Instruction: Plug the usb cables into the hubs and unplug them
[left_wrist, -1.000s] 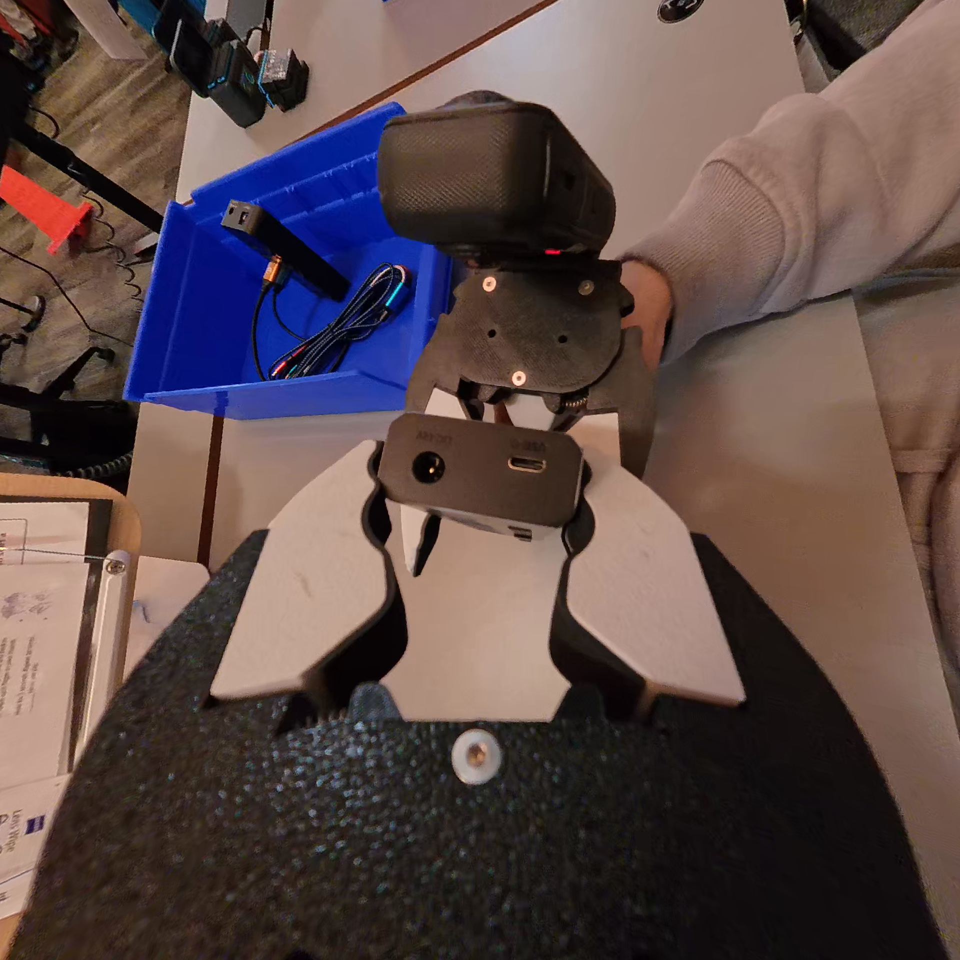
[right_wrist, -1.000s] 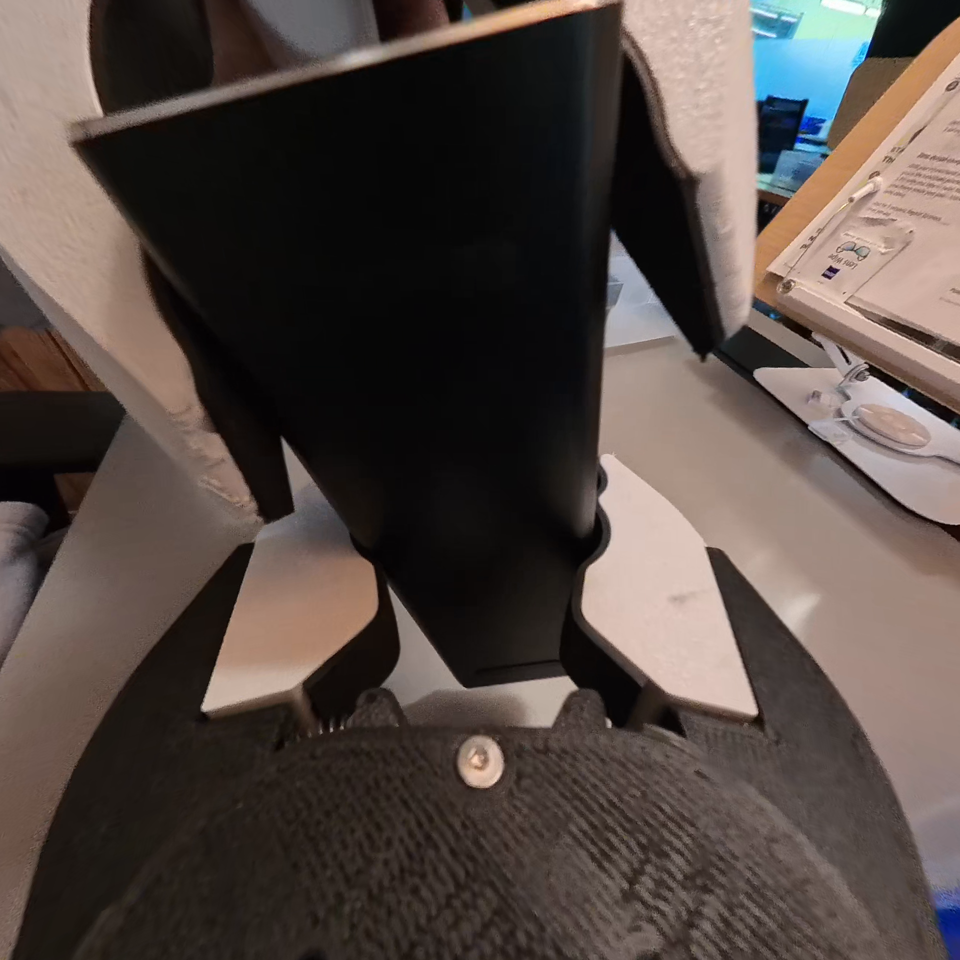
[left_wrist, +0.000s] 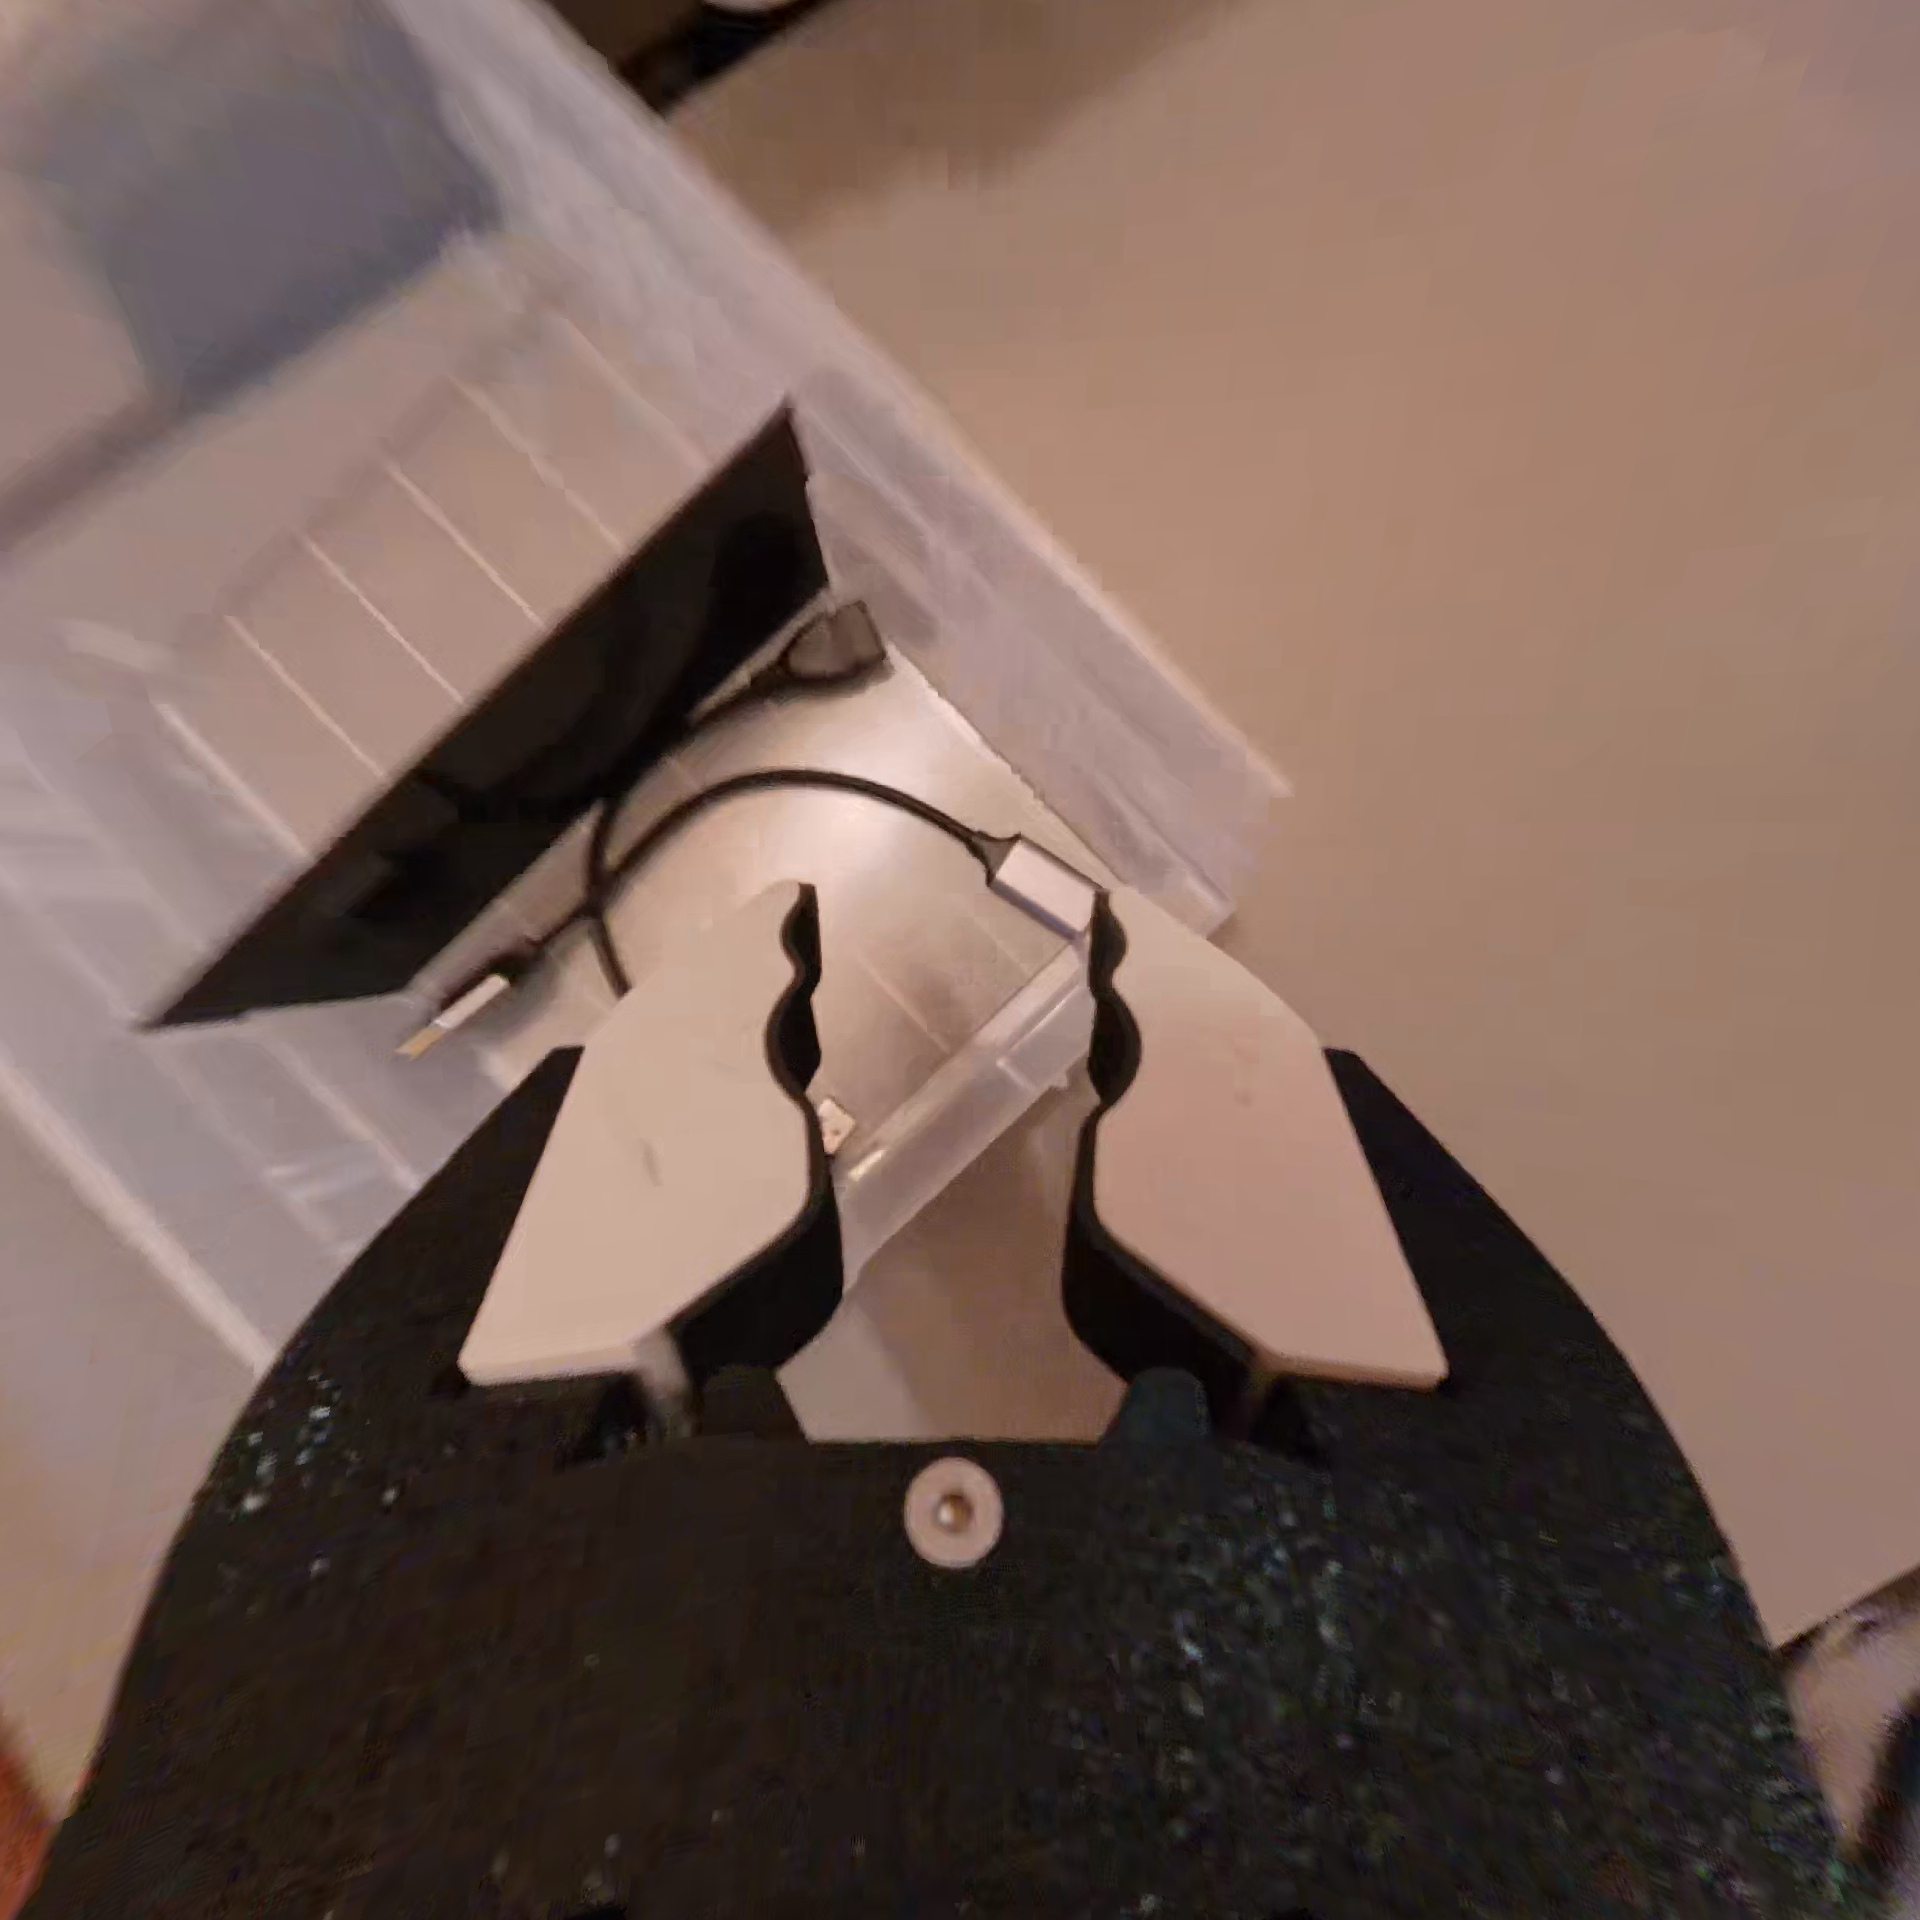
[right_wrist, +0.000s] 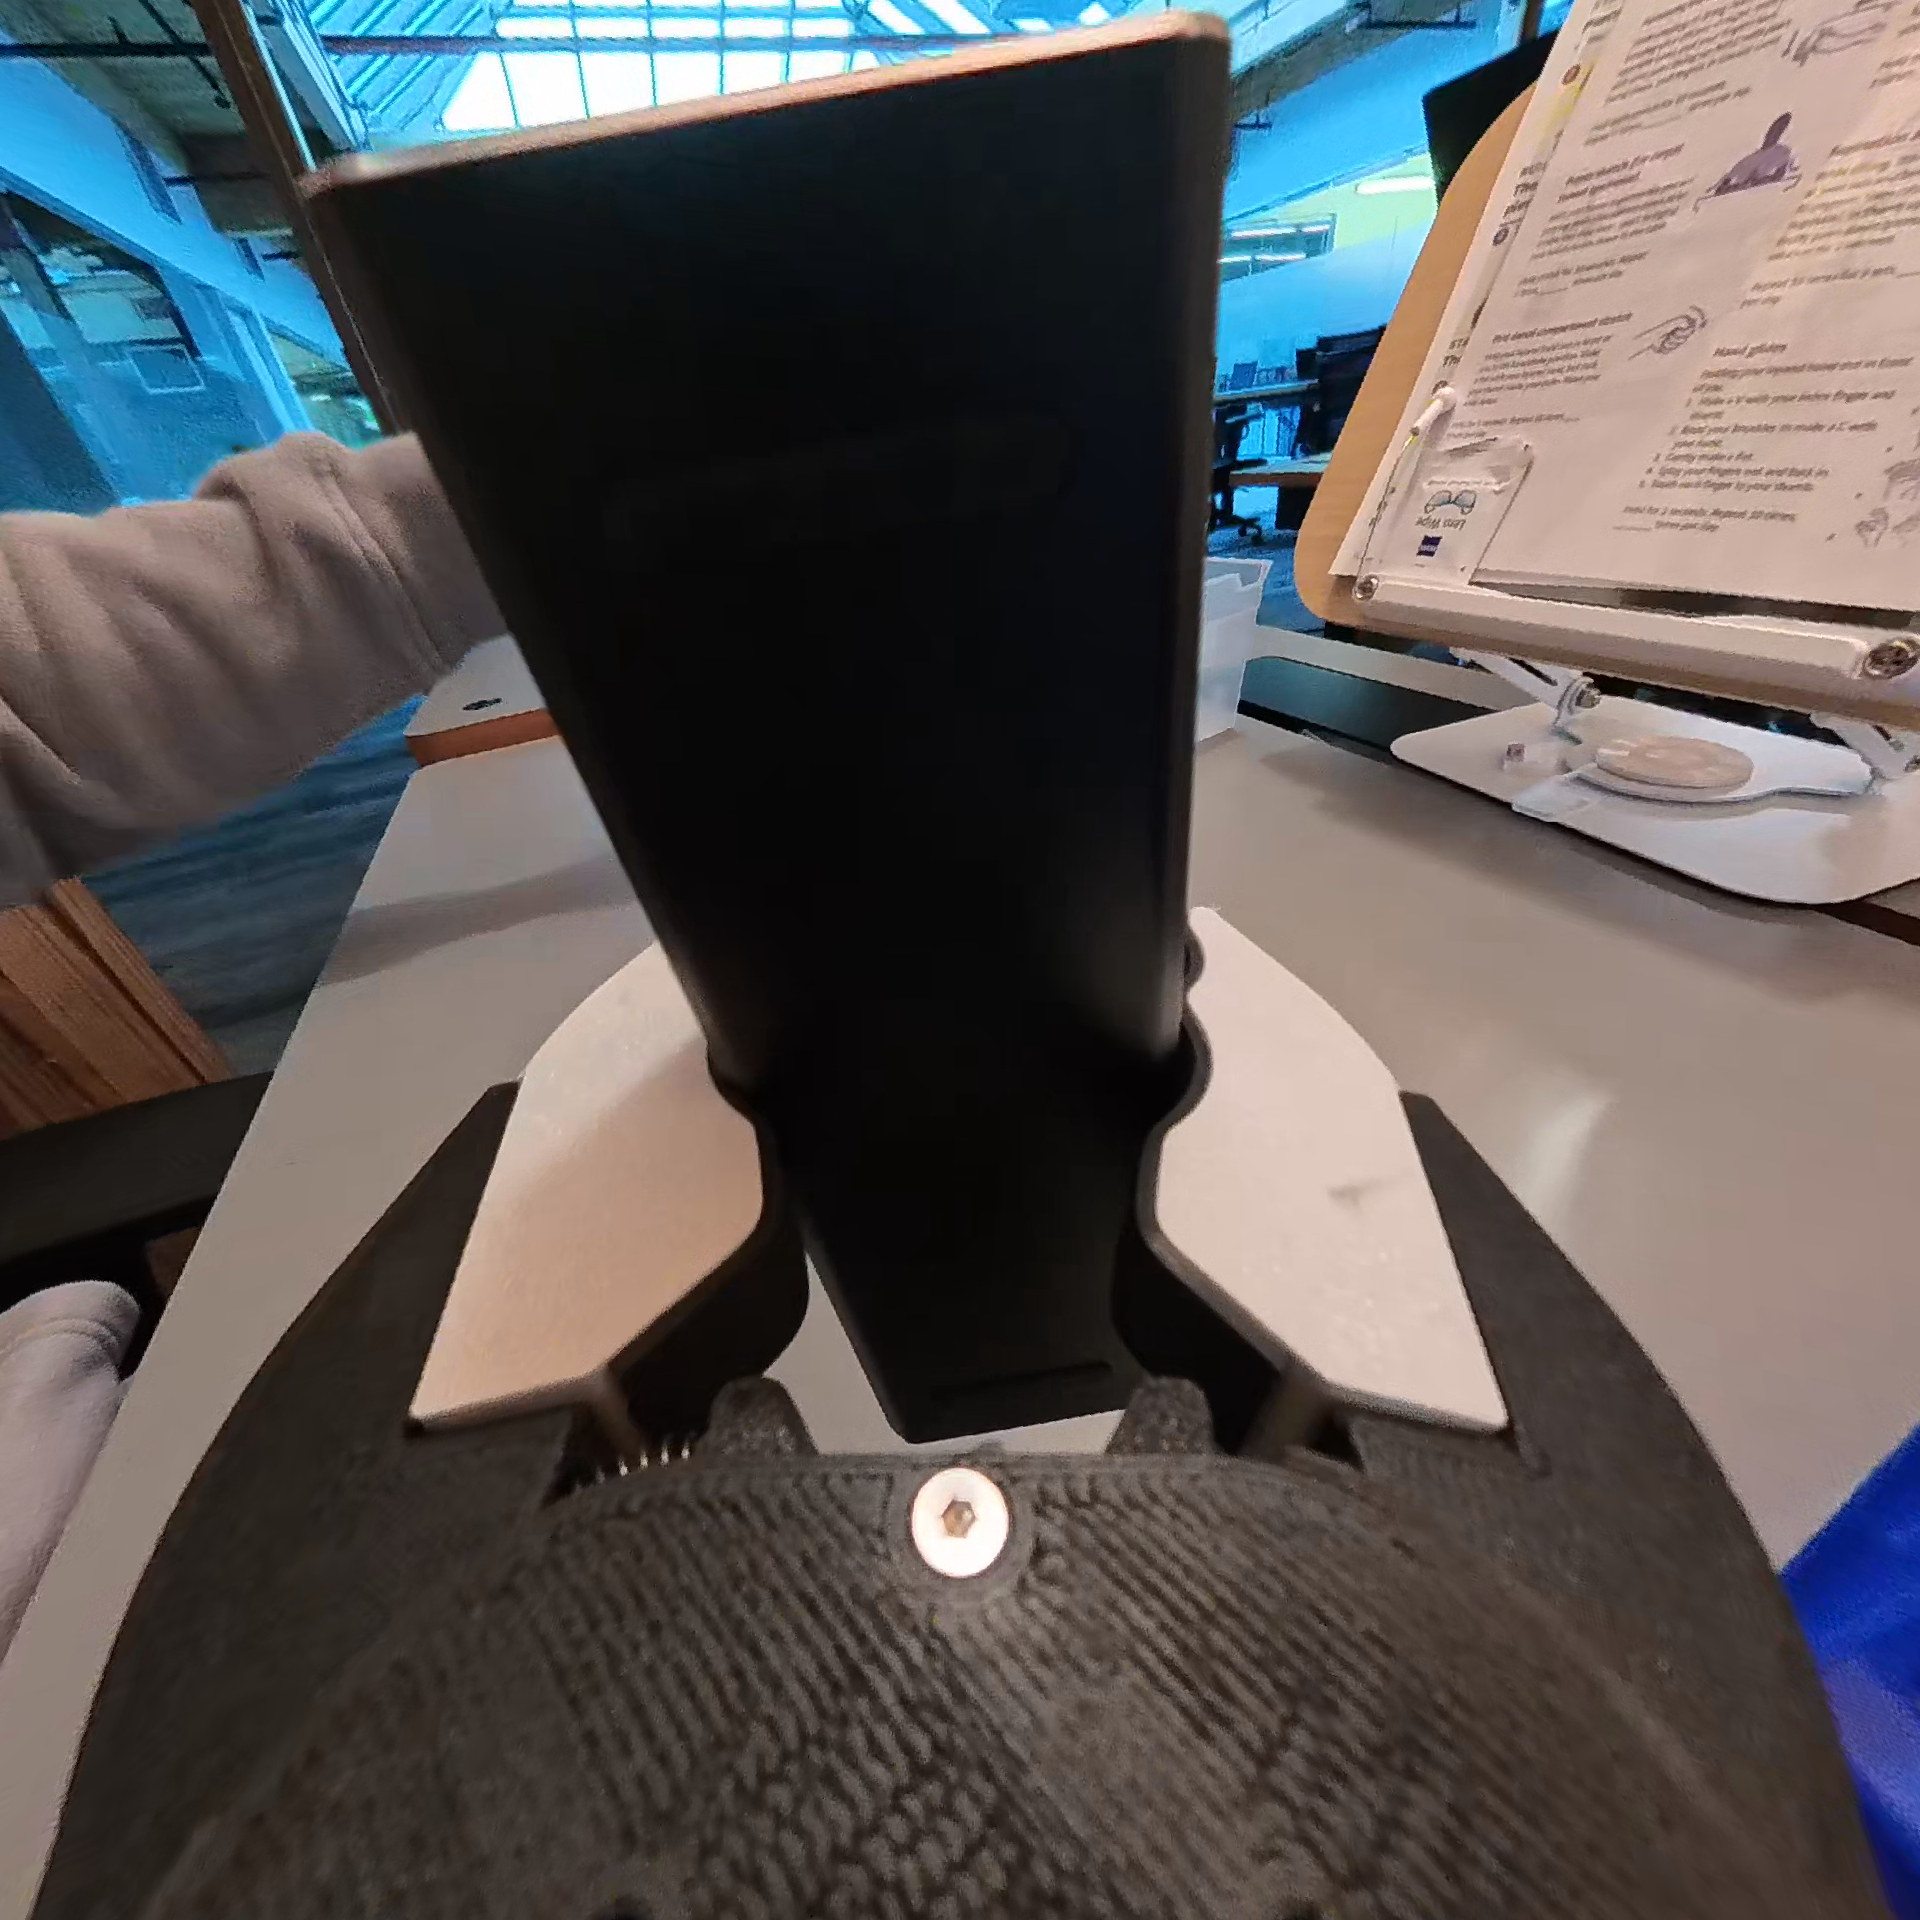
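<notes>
Left tongs: spread, nothing between the fingers, above a clear plastic bin
Bin contents: long black slab hub ahead-left; thin black USB cable with silver plugs just ahead
Right tongs: pinching a tall black rectangular hub, upright over the grey table
Ahead-right: paper sheets on a tilted white stand

Both grippers look alike — the left gripper and right gripper: pale flat fingers with scalloped black inner edges, textured black body behind, one silver screw centred — plus a grey fleece sleeve.
</notes>
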